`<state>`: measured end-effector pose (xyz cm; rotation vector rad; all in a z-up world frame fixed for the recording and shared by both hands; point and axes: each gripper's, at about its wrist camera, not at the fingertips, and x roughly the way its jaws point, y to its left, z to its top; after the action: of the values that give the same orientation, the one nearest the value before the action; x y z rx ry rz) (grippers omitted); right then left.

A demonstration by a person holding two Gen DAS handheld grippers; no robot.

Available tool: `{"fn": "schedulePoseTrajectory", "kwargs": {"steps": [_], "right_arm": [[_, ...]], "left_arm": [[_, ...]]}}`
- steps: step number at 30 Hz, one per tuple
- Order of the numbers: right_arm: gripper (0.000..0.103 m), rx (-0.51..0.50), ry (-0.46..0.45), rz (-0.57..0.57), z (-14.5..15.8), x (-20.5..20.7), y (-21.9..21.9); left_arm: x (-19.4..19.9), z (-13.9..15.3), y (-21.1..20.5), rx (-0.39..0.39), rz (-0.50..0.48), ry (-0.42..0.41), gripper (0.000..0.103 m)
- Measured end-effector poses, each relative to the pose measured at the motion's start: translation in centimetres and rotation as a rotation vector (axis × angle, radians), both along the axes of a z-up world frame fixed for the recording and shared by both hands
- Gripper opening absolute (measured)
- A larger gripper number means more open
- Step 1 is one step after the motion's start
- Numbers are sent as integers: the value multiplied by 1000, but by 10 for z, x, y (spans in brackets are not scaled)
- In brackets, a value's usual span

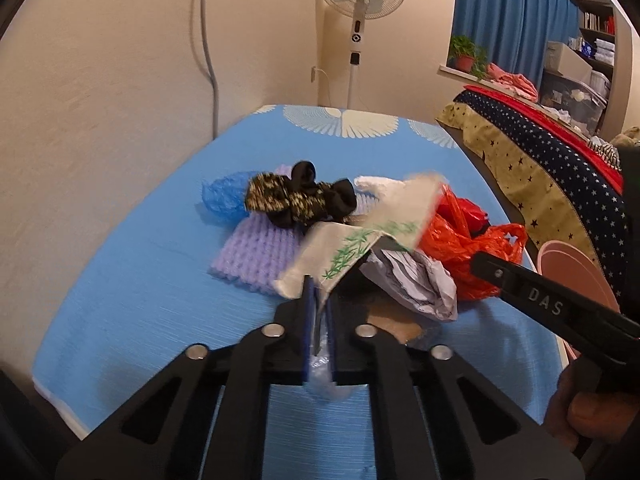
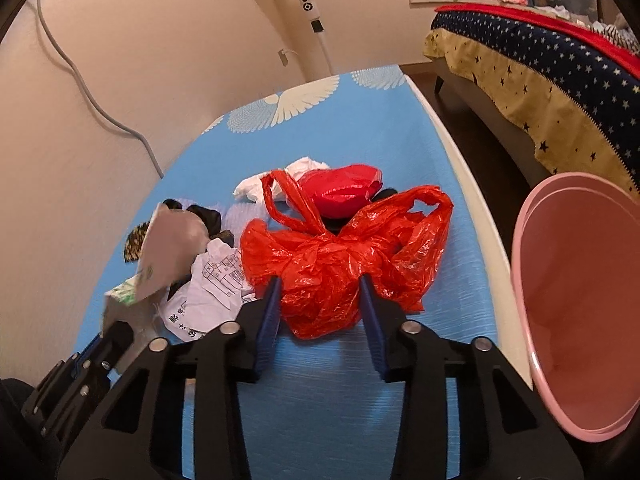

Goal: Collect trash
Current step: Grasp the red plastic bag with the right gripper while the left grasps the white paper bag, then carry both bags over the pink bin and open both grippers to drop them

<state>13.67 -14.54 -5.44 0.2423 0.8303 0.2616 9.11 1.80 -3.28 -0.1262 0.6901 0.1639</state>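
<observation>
My left gripper (image 1: 318, 296) is shut on a corner of a beige wrapper with green bamboo print (image 1: 352, 244), which stands lifted and blurred above the pile; in the right wrist view the wrapper (image 2: 168, 248) rises at the left. My right gripper (image 2: 320, 288) straddles a crumpled red plastic bag (image 2: 340, 264) that lies on the blue table cloth (image 2: 320, 380). Both pads touch the bag's sides. One right-gripper finger (image 1: 532, 292) shows beside the bag (image 1: 460, 248) in the left wrist view. A crumpled printed paper (image 2: 212, 284) lies between the two grippers.
A pink bin (image 2: 580, 300) stands off the table's right edge. The pile also holds a purple foam net (image 1: 252, 256), a blue foam net (image 1: 224, 200), a black and gold cloth (image 1: 300, 200), white tissue (image 2: 296, 176) and a shiny red packet (image 2: 344, 192). A star-patterned bed (image 2: 540, 72) is at right.
</observation>
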Motion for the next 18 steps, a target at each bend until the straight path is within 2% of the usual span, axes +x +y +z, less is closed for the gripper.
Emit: {"fn": "schedulePoseTrajectory", "kwargs": {"steps": [5,18], "right_arm": [[29,-16,-49,-7,14,-9,-3],[28,-63,-171,-60,56,-49,-26]], "left_arm": [[-4,8,1,7,4,-25,3],[-24,35,-3,-1,-36,-109,3]]}}
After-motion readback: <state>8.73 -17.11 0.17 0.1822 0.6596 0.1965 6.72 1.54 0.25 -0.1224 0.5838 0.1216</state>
